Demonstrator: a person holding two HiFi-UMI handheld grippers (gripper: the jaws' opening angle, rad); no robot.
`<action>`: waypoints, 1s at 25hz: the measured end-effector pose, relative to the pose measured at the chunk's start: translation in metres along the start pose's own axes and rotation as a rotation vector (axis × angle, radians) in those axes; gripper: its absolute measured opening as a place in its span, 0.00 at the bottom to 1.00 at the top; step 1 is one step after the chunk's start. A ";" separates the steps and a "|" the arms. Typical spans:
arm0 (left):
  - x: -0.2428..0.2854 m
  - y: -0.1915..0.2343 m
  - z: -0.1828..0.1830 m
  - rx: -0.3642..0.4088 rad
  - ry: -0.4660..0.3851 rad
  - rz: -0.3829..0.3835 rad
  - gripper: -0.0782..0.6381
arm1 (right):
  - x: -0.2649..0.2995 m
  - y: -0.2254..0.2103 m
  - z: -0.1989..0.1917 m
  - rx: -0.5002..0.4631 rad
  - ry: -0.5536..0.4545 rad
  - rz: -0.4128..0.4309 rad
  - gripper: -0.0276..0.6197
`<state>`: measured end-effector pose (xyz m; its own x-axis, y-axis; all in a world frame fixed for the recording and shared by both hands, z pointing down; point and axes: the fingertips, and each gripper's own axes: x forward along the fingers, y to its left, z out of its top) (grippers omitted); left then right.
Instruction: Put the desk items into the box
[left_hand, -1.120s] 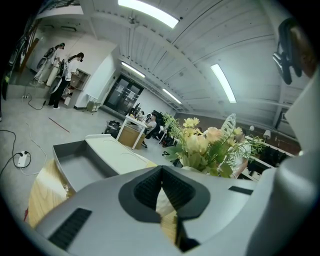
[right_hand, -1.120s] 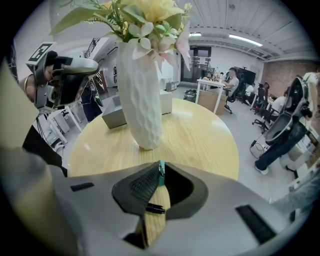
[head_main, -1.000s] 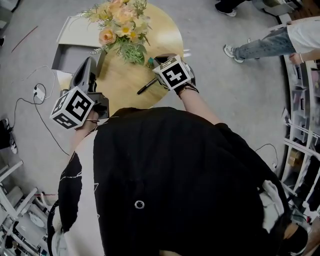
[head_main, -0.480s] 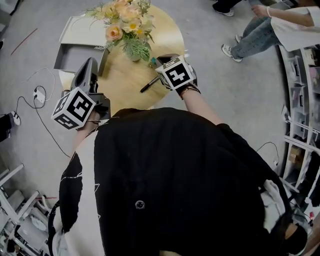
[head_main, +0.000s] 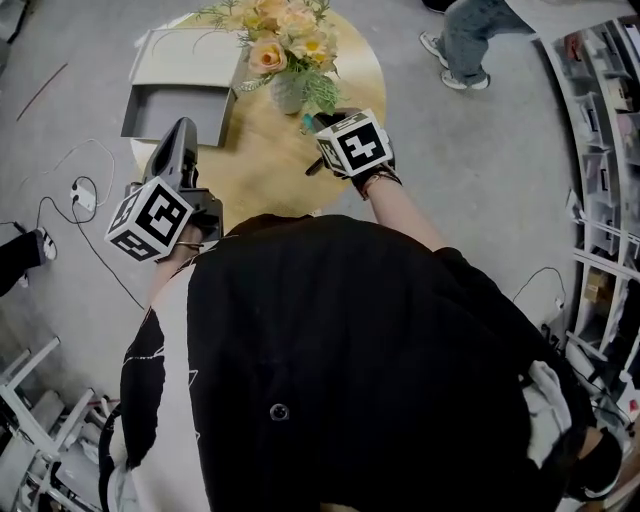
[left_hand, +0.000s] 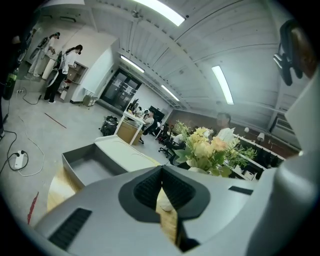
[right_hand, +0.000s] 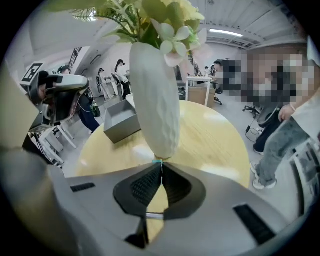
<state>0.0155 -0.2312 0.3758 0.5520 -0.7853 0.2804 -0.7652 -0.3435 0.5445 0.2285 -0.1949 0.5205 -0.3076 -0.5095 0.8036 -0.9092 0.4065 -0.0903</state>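
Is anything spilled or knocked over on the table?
Nothing is spilled, and the vase stands upright. Only the open box looks a bit odd: its left corners seem to poke out past the round table's edge.

Grey box (head_main: 172, 108) open, upright, at far-left edge of round wooden table (head_main: 250, 175); its pale lid (head_main: 190, 55) flat just behind, touching; black pen (head_main: 313, 167) lying on tabletop, only one end showing; small teal item (head_main: 306, 122) at foot of vase (head_main: 287, 95), kind unclear.
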 end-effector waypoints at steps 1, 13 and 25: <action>-0.003 0.005 0.003 0.005 0.005 -0.002 0.12 | 0.001 0.005 0.002 0.018 -0.004 0.002 0.06; -0.021 0.065 0.031 0.007 0.062 -0.063 0.12 | 0.019 0.057 0.007 0.170 0.011 -0.052 0.06; -0.039 0.095 0.046 -0.004 0.070 -0.138 0.12 | 0.005 0.102 0.046 0.136 -0.058 -0.127 0.06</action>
<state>-0.0938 -0.2571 0.3801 0.6734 -0.6932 0.2570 -0.6793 -0.4430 0.5850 0.1209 -0.1909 0.4876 -0.1996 -0.5950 0.7786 -0.9702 0.2312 -0.0721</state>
